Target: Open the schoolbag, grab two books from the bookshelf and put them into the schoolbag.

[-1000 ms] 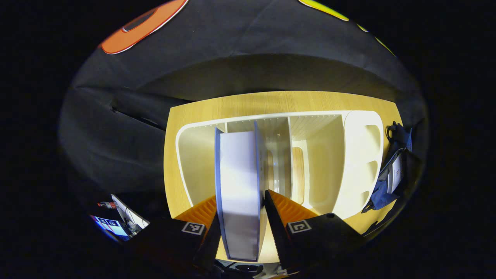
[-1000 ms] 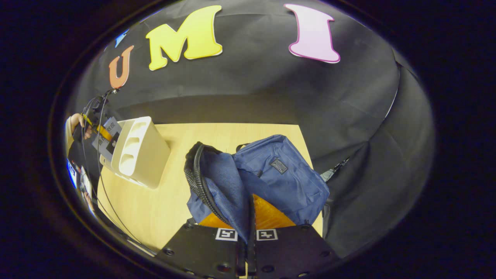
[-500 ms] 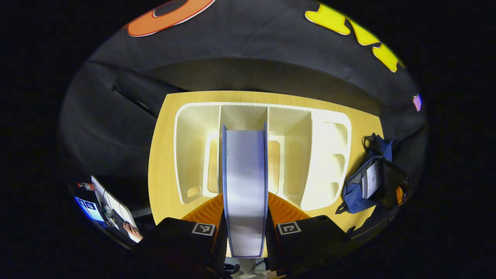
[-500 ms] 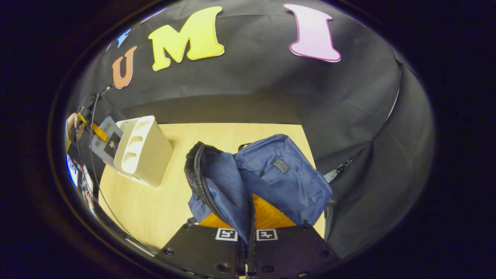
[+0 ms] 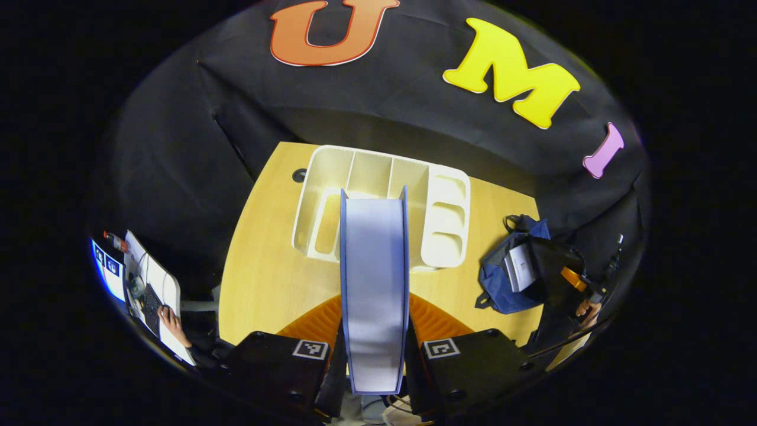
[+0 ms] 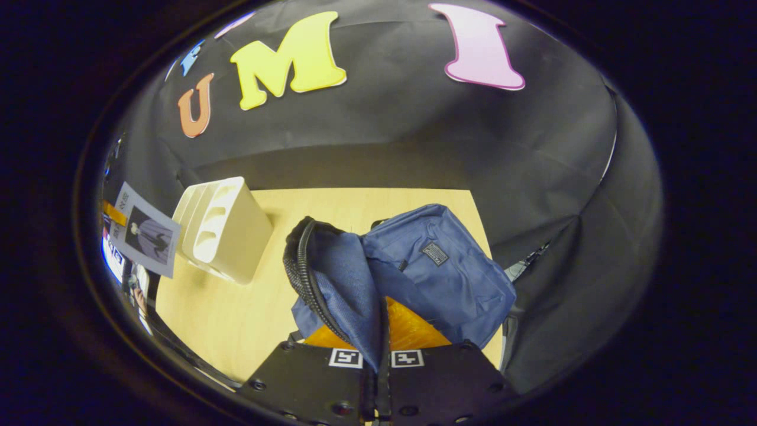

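I see both feeds lit from overhead: the worktop (image 5: 266, 278) glows warm and bright, while the cloth wall behind stays dim. The white bookshelf (image 5: 378, 177) nearly blows out in the left gripper view, and the book (image 5: 374, 290) held close to the lens looks soft and hazy (too near to focus). Fisheye bending curves every straight edge, worst toward the rims, where detail darkens.

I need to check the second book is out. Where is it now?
In the left gripper view the book stands clamped between the left gripper's jaws, above the table, in front of the bookshelf.
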### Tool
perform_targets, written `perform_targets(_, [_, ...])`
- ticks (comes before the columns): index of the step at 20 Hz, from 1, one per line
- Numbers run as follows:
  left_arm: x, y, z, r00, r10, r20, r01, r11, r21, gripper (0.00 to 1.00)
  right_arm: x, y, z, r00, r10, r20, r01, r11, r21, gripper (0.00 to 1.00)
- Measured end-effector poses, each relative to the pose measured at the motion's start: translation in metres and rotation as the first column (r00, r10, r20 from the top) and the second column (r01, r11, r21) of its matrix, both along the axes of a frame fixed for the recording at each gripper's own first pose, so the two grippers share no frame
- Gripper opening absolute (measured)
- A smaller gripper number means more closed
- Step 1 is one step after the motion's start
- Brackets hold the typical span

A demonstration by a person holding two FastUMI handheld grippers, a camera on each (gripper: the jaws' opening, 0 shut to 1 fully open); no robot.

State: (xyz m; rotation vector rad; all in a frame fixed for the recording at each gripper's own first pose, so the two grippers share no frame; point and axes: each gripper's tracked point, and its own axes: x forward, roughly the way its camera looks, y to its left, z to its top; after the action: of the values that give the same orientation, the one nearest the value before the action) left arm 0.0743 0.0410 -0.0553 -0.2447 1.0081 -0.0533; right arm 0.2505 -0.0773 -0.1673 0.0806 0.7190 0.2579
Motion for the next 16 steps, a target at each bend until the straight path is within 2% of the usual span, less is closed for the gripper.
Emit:
perform_targets(4, [-0.048,-0.044,-0.029,0.998,0.002,-0.057,-0.008,0.994,-0.107,0.43,-0.002,0.004,-0.008,0.999,0.041,-0.012,-0.041,0.999,0.002,0.03])
perform_targets(6, [-0.059,-0.075,-0.041,0.996,-0.024,-0.083,0.013,0.991,-0.135,0.43,-0.002,0.004,-0.01,0.998,0.061,-0.017,-0.061,0.998,-0.003,0.03])
perform_targets(7, [-0.063,-0.094,-0.046,0.995,-0.047,-0.09,0.033,0.988,-0.152,0.46,-0.002,0.003,-0.011,0.997,0.071,-0.016,-0.071,0.997,-0.004,0.03])
perform_targets(9, [-0.064,-0.13,-0.051,0.992,-0.079,-0.099,0.056,0.975,-0.214,0.42,-0.001,0.001,-0.011,0.996,0.086,-0.019,-0.086,0.996,0.005,0.03])
perform_targets(12, [-0.042,-0.193,-0.05,0.994,-0.104,-0.029,0.088,0.935,-0.342,0.42,0.002,-0.004,-0.01,0.994,0.106,-0.026,-0.106,0.994,0.023,0.0])
perform_targets(16, [-0.004,-0.278,-0.055,0.993,-0.108,0.045,0.116,0.849,-0.515,0.42,0.01,-0.015,-0.003,0.99,0.126,-0.055,-0.123,0.991,0.054,0.03])
